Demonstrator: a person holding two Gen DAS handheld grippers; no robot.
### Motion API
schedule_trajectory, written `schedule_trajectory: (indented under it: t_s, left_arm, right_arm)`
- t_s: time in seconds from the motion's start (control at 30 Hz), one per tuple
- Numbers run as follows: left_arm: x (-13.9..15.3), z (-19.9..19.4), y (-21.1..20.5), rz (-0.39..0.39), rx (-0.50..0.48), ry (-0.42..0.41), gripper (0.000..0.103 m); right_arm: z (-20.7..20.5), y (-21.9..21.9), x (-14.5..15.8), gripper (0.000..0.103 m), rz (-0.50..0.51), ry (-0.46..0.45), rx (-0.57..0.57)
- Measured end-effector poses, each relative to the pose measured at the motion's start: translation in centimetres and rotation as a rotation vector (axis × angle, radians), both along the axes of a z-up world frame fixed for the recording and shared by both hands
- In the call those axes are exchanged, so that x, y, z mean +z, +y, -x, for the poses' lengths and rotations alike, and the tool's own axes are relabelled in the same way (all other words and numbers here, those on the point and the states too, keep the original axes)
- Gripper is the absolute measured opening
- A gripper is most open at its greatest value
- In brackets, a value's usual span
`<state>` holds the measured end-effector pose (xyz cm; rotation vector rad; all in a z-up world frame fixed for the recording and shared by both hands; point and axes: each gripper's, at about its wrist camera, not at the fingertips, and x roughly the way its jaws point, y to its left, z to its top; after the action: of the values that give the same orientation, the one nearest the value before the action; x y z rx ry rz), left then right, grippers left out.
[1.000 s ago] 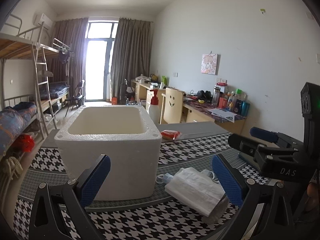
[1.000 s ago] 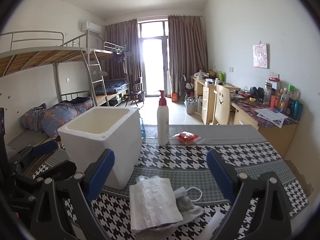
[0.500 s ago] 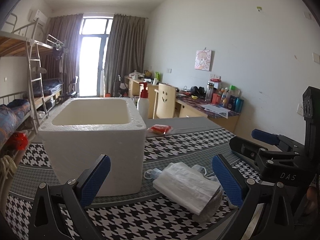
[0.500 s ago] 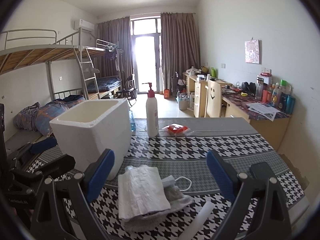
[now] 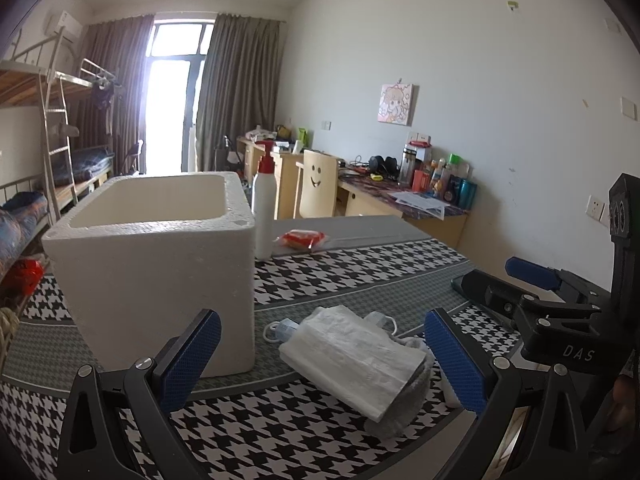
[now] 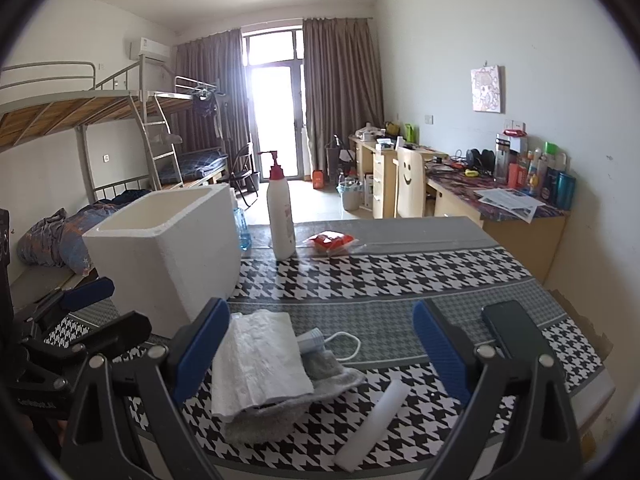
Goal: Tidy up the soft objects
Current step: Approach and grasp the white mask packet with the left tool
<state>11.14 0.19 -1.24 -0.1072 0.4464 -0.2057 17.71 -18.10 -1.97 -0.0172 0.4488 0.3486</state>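
Both claws hang low over the houndstooth-covered tabletop (image 6: 400,276), each spread wide with nothing between its blue pads. The left claw (image 5: 320,358) points at a small heap just ahead of it: a folded white tissue stack (image 5: 352,356) lies on top of a grey cloth (image 5: 404,408), and a face mask (image 5: 286,326) with white ear loops sticks out from under the stack on the far side. The heap sits between the left claw's fingers as seen from its camera, nearer the right finger, but nothing touches it. Ahead and left of that claw stands an open white foam box (image 5: 156,264), upright, its near corner just beside the heap.

From the right wrist view, the right claw (image 6: 322,354) has the same tissue stack (image 6: 258,360) close to its left finger, the grey cloth (image 6: 320,380) under it and the face mask (image 6: 310,338) peeking out at the far edge. A white foam strip (image 6: 372,420) lies loose on the tabletop between the fingers, near the front edge. A black phone (image 6: 516,328) rests flat just beyond the right finger. Farther ahead stand a white pump bottle with a red top (image 6: 280,216) and a red snack packet (image 6: 330,240), with the foam box (image 6: 168,252) ahead to the left. The left claw's black frame shows at the left border of this view
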Motion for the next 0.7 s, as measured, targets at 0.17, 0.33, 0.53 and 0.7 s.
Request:
schedule_trajectory:
  t_s: [0.17, 0.33, 0.53, 0.7]
  left_arm:
    - [-0.3, -0.2, -0.5, 0.004, -0.017, 0.014, 0.102]
    - [-1.3, -0.7, -0.8, 0.014, -0.018, 0.051, 0.102]
    - [-2.7, -1.4, -1.0, 0.034, -0.020, 0.105, 0.102]
    - [-3.7, -2.1, -1.1, 0.065, -0.027, 0.152, 0.102]
  right_arm:
    - [0.1, -0.5, -0.5, 0.095, 0.001, 0.013, -0.011]
    - [0.1, -0.9, -0.9, 0.095, 0.008, 0.022, -0.022]
    - [-0.3, -1.4, -2.0, 0.095, 0.009, 0.058, -0.033]
    - [-0.5, -1.9, -3.2, 0.095, 0.012, 0.098, -0.046]
